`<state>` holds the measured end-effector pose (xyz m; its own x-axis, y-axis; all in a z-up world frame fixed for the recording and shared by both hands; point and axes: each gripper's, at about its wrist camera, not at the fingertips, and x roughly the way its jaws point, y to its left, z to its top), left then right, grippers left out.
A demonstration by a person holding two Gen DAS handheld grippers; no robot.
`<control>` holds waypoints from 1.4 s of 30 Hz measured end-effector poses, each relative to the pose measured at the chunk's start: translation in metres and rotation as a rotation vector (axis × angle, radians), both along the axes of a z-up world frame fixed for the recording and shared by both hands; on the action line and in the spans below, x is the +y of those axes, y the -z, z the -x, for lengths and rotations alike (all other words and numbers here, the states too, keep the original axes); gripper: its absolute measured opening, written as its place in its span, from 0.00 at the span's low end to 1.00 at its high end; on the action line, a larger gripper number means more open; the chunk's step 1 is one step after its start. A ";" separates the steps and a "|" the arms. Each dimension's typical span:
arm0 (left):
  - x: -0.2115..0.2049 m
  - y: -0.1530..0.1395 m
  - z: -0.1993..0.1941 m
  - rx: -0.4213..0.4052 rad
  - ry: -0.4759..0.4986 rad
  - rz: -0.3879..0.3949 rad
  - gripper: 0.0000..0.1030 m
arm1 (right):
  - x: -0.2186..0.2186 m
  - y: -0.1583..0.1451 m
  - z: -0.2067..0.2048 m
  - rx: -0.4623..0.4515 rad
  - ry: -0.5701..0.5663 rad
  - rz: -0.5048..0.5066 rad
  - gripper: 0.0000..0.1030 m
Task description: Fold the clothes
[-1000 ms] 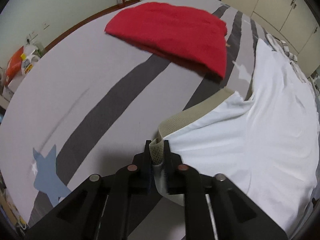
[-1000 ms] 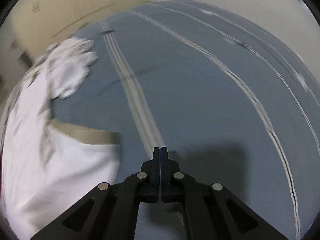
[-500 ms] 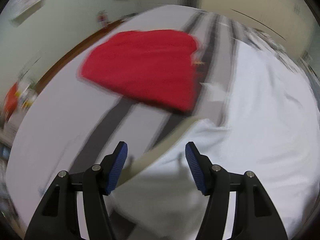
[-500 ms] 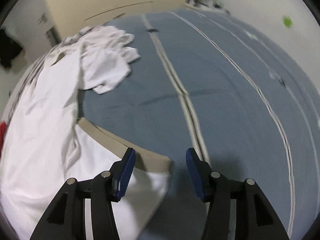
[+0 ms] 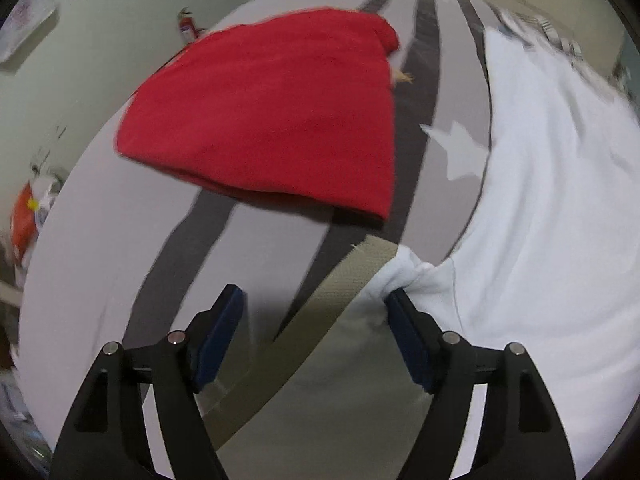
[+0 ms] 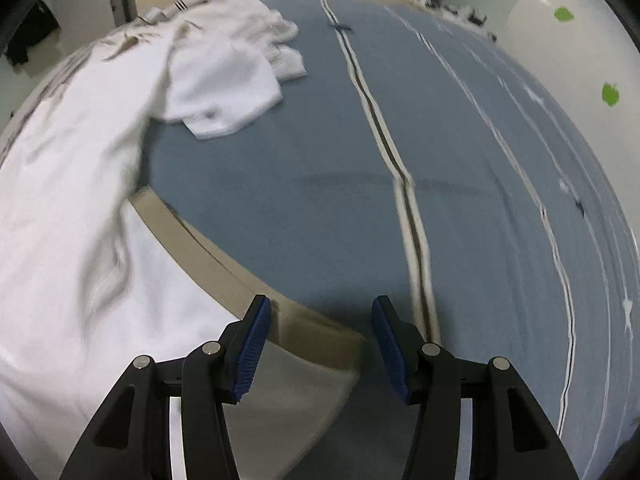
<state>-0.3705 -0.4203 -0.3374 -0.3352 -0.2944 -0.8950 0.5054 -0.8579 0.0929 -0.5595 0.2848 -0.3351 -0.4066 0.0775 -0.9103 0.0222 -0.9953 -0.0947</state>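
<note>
1. Since one second ago, both grippers have been opened: the left gripper (image 5: 314, 312) was clamped on the beige band of the white garment (image 5: 540, 200) and the right gripper (image 6: 320, 320) was pressed together, and now the jaws of both stand wide apart and nothing is held
2. The white garment is seen spread on the bed (image 6: 460, 160), with its beige hem band (image 6: 224, 256) lying flat at the near edge, just under both grippers
3. A red folded cloth (image 5: 272, 108) is seen farther on the left, apart from the white one, and a small white piece (image 6: 228, 84) lies at the far end
4. The fabric is judged light, soft and limp; it will sag and wrinkle when lifted
5. The thicker band, near its corners, is judged the best place to be gripped, since thin cloth may slip from the pads (image 6: 252, 344)
</note>
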 end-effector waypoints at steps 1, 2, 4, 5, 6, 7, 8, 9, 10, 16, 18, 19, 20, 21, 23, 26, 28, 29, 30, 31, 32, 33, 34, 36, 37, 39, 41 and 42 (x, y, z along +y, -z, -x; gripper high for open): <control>0.000 -0.009 -0.007 0.039 -0.018 -0.004 0.70 | 0.006 -0.001 -0.003 0.003 0.016 0.015 0.47; 0.002 -0.016 -0.012 0.062 -0.022 0.006 0.70 | 0.012 -0.003 -0.006 0.006 0.034 0.031 0.47; 0.009 -0.028 -0.021 0.098 -0.028 0.019 0.70 | 0.020 -0.009 -0.014 0.017 0.059 0.077 0.49; 0.013 -0.034 -0.026 0.112 -0.030 0.021 0.70 | 0.023 -0.012 -0.019 0.023 0.071 0.101 0.49; 0.017 -0.039 -0.031 0.127 -0.033 0.024 0.70 | 0.022 -0.013 -0.024 0.024 0.065 0.113 0.49; 0.020 -0.037 -0.033 0.124 -0.036 0.018 0.70 | 0.021 -0.014 -0.028 0.022 0.053 0.123 0.50; 0.022 -0.036 -0.035 0.122 -0.040 0.012 0.70 | 0.017 -0.013 -0.032 0.013 0.037 0.111 0.50; 0.024 -0.035 -0.036 0.119 -0.044 0.007 0.70 | 0.012 -0.009 -0.034 -0.001 0.023 0.084 0.51; 0.026 -0.034 -0.038 0.117 -0.048 0.001 0.70 | 0.007 -0.004 -0.035 -0.017 0.010 0.053 0.51; 0.049 -0.027 -0.071 0.063 -0.096 -0.030 0.69 | 0.016 0.004 -0.020 -0.015 0.101 0.143 0.52; 0.051 -0.024 -0.083 0.060 -0.108 -0.039 0.67 | 0.016 0.002 -0.018 -0.005 0.086 0.148 0.32; 0.050 -0.023 -0.084 0.064 -0.108 -0.042 0.67 | 0.016 -0.001 -0.019 0.000 0.079 0.149 0.15; 0.052 -0.024 -0.085 0.067 -0.104 -0.043 0.67 | 0.017 -0.003 -0.020 0.004 0.073 0.151 0.07; 0.054 -0.024 -0.086 0.070 -0.100 -0.045 0.67 | 0.017 -0.006 -0.022 0.009 0.066 0.152 0.06; 0.057 -0.026 -0.089 0.076 -0.092 -0.049 0.67 | 0.026 -0.020 -0.030 0.042 0.091 0.161 0.06; 0.066 -0.030 -0.099 0.083 -0.080 -0.048 0.67 | 0.048 -0.040 -0.051 0.077 0.140 0.181 0.05; 0.063 -0.032 -0.103 0.094 -0.084 -0.052 0.67 | 0.060 -0.042 -0.064 0.071 0.164 0.190 0.06; 0.066 -0.035 -0.106 0.099 -0.089 -0.059 0.67 | 0.064 -0.036 -0.070 0.053 0.177 0.191 0.07; 0.067 -0.037 -0.108 0.104 -0.090 -0.063 0.67 | 0.065 -0.028 -0.074 0.030 0.190 0.192 0.08; 0.069 -0.039 -0.110 0.109 -0.092 -0.068 0.67 | 0.067 -0.023 -0.076 0.010 0.212 0.202 0.13; 0.070 -0.039 -0.111 0.113 -0.085 -0.087 0.67 | 0.068 -0.019 -0.078 -0.009 0.238 0.213 0.25; 0.069 -0.035 -0.110 0.114 -0.076 -0.106 0.67 | 0.070 -0.015 -0.080 -0.028 0.264 0.225 0.31; 0.077 -0.035 -0.114 0.114 -0.060 -0.131 0.67 | 0.071 -0.010 -0.081 -0.048 0.289 0.237 0.32; 0.093 -0.035 -0.122 0.110 -0.030 -0.184 0.67 | 0.065 -0.025 -0.093 -0.005 0.282 0.264 0.35; 0.102 -0.034 -0.127 0.105 -0.016 -0.211 0.67 | 0.059 -0.032 -0.101 0.014 0.266 0.261 0.39; 0.121 -0.024 -0.138 0.088 -0.006 -0.291 0.67 | 0.043 -0.037 -0.127 0.004 0.226 0.290 0.43; 0.139 -0.013 -0.150 0.070 -0.011 -0.370 0.67 | 0.028 -0.041 -0.155 -0.011 0.185 0.325 0.43; 0.145 -0.007 -0.154 0.065 -0.016 -0.397 0.67 | 0.015 -0.038 -0.170 -0.034 0.158 0.348 0.43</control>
